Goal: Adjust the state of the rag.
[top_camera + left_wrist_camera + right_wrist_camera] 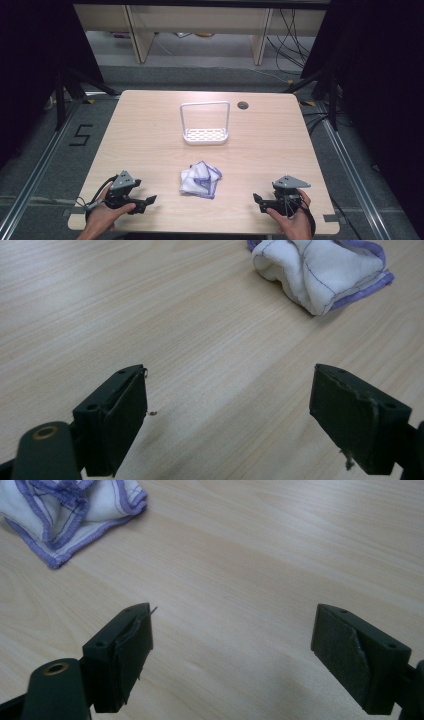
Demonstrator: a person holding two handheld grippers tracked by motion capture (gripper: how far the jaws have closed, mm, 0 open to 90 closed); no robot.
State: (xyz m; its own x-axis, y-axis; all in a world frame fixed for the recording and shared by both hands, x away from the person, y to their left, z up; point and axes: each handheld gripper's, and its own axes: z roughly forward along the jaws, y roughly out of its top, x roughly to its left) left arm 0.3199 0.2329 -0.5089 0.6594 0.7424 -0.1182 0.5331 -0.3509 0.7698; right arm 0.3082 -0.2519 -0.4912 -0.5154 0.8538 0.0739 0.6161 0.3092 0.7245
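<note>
Left claw (151, 199) and right claw (257, 198) gaping, empty, crumpled white cloth (200, 179) — purple-stitched edges — between, pale woodgrain table (150, 130).

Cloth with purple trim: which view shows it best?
The high view: the whole crumpled cloth lies unobstructed on the table, between both grippers. The left gripper view and right gripper view each catch only part of it, cut off at the top edge.

We seem to be in a lab or recording room: our bare wooden table (150, 130) stands on grey carpet between metal floor rails (30, 170), dark curtains (30, 60) hang past its left and right edges, and loose cables (290, 40) trail beyond its far edge.
</note>
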